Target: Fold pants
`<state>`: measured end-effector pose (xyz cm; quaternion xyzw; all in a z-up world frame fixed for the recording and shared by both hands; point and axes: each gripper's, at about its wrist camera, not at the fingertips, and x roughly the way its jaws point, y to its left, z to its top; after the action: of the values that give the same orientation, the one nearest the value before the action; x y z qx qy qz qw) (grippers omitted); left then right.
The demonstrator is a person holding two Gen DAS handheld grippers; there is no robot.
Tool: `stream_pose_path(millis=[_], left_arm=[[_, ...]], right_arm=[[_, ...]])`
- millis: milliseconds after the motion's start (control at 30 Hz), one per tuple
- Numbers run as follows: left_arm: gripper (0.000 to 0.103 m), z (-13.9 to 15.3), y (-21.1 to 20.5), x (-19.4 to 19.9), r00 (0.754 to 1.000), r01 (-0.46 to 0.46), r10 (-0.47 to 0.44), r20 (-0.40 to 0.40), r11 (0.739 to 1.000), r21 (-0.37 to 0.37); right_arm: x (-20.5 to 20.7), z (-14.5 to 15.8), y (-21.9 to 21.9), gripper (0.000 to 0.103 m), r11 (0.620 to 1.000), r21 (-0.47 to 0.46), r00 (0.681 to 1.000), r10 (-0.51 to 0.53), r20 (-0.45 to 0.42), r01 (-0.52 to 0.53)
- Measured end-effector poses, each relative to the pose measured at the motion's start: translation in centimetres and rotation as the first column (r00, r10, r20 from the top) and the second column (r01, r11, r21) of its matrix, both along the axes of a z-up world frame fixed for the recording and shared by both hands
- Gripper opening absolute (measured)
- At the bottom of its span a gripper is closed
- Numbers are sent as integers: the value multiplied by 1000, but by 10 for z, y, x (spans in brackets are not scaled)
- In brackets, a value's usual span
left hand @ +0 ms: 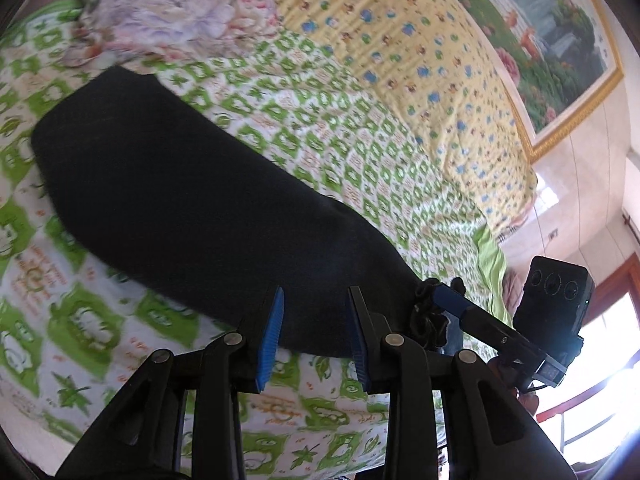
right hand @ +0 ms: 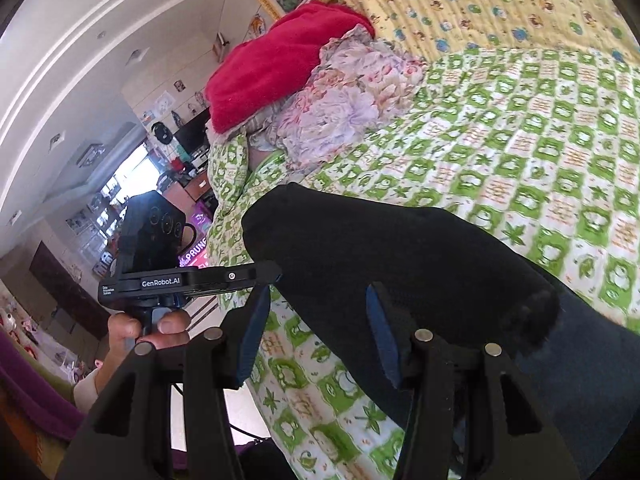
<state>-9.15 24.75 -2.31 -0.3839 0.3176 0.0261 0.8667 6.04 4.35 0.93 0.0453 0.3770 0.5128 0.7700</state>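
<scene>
While the black pants (left hand: pixel 192 184) lie as a long dark band across the green-and-white sheet (left hand: pixel 360 140), running from the upper left of the left wrist view down to its lower centre, the left gripper (left hand: pixel 316 332) hangs over their near end with its blue pads wide apart and nothing between them. At the right of that view the right gripper (left hand: pixel 452 300) pinches a bunched corner of the pants. From the right wrist view, its own fingers (right hand: pixel 256 336) look parted over the cloth, so the grip is unclear. A floral quilt (right hand: pixel 344 96) and red blanket (right hand: pixel 276 64) sit at the upper centre.
</scene>
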Motion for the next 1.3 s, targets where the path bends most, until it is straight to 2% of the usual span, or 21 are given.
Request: stream_pose_path(millis=[133, 300, 367, 600, 767, 833, 967, 1167, 1300], left_arm=[[31, 1, 15, -19, 997, -71, 71, -6, 997, 9], [31, -2, 34, -41, 987, -161, 161, -10, 987, -27], [36, -4, 39, -48, 981, -191, 191, -17, 981, -32], [41, -10, 65, -76, 947, -320, 318, -39, 945, -70], [42, -18, 81, -82, 931, -365, 362, -50, 927, -88], [47, -22, 86, -83, 927, -376, 372, -52, 921, -99], [47, -28, 96, -82, 914, -406, 402, -63, 907, -110], [49, -38, 107, -79, 901, -433, 426, -84, 893, -122], [51, -45, 111, -76, 899, -438, 429, -87, 888, -138]], right_arm=[[6, 0, 21, 52, 999, -6, 999, 37, 0, -37], [16, -2, 44, 52, 998, -6, 998, 63, -18, -63], [20, -2, 54, 52, 997, -8, 997, 74, -21, -74], [29, -3, 85, 52, 993, -30, 993, 111, -26, -112], [41, -2, 116, 53, 988, -62, 990, 141, -19, -142], [47, -1, 131, 54, 984, -75, 987, 160, -10, -160], [60, -2, 164, 57, 975, -111, 980, 197, 8, -195], [80, -13, 219, 57, 945, -197, 963, 270, 24, -260], [95, -27, 252, 57, 915, -243, 944, 328, -18, -323]])
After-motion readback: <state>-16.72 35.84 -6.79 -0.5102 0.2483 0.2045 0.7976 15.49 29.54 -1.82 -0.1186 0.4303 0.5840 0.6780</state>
